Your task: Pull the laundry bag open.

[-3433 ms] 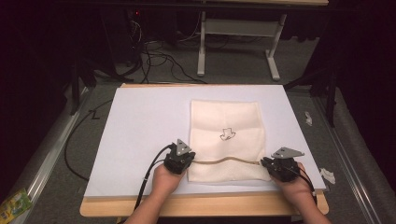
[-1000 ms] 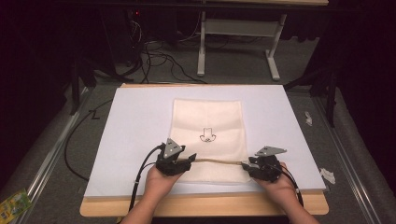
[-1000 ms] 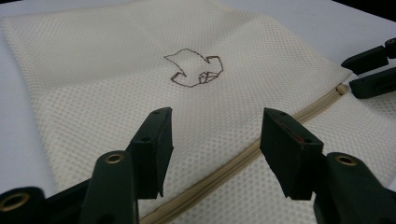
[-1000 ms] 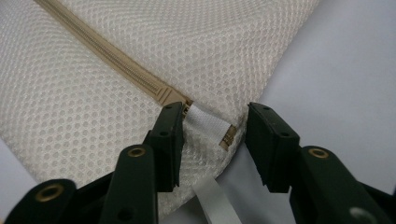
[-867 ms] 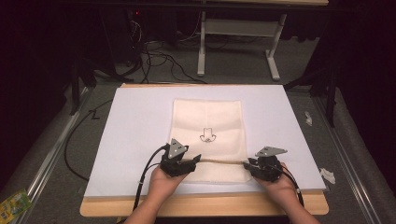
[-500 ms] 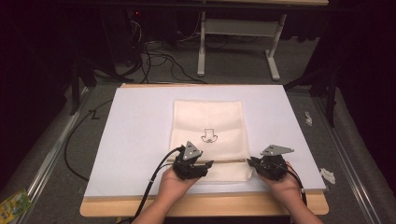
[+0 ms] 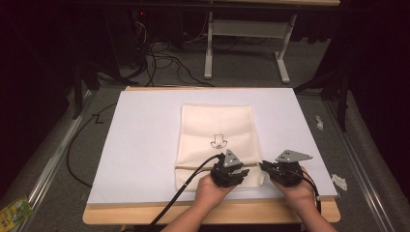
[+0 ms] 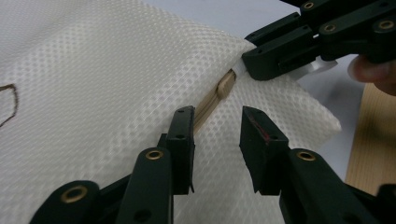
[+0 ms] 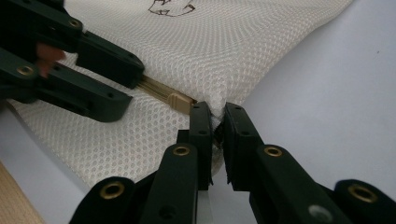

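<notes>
My right gripper point(image 9: 215, 116) is clamped on the mesh bag's point(image 7: 217, 128) near right corner. My left gripper point(image 8: 217, 123), jaws just closing, straddles the bag's zipper, not gripping.

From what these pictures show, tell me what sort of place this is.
Probably a lab or recording workspace, not a home: a white-covered wooden table stands on grey carpet, black cables trail across the floor behind it, and a grey metal desk frame stands beyond in a dark room.
</notes>
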`<state>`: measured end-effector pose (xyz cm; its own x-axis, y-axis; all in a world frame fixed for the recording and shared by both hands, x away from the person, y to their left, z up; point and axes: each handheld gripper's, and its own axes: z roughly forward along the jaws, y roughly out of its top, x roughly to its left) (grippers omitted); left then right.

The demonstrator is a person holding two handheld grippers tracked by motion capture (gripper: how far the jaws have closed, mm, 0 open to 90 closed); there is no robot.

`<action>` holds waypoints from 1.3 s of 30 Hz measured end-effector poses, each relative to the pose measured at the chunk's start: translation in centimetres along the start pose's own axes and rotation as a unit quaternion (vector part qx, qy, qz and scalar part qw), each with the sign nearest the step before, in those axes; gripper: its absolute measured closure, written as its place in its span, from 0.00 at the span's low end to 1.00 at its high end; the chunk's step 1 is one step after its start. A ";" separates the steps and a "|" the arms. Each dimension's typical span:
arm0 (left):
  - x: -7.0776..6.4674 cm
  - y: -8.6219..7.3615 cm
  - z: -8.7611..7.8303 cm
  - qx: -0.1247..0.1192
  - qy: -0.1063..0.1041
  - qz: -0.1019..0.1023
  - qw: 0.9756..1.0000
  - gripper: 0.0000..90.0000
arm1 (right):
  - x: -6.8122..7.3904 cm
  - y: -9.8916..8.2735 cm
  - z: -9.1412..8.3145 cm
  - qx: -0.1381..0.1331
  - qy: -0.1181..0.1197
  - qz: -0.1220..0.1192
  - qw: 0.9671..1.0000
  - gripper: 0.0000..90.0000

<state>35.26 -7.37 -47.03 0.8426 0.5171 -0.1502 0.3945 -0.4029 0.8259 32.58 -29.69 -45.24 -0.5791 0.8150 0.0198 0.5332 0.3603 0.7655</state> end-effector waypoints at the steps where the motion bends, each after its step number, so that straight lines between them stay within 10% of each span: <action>1: 0.0 0.0 0.0 0.000 0.000 0.000 1.000 0.74 | 0.0 0.0 0.0 0.000 0.000 0.000 1.000 0.93; 39: -1.7 1.0 2.3 -0.036 0.017 -0.006 0.999 0.97 | 0.0 0.1 -0.3 -0.014 0.002 0.006 1.000 0.93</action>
<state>35.08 -10.34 -47.23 0.8250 0.5470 -0.1422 0.3757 -0.3428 0.8610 32.47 -29.82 -44.98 -0.5758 0.8170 0.0315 0.5220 0.3377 0.7833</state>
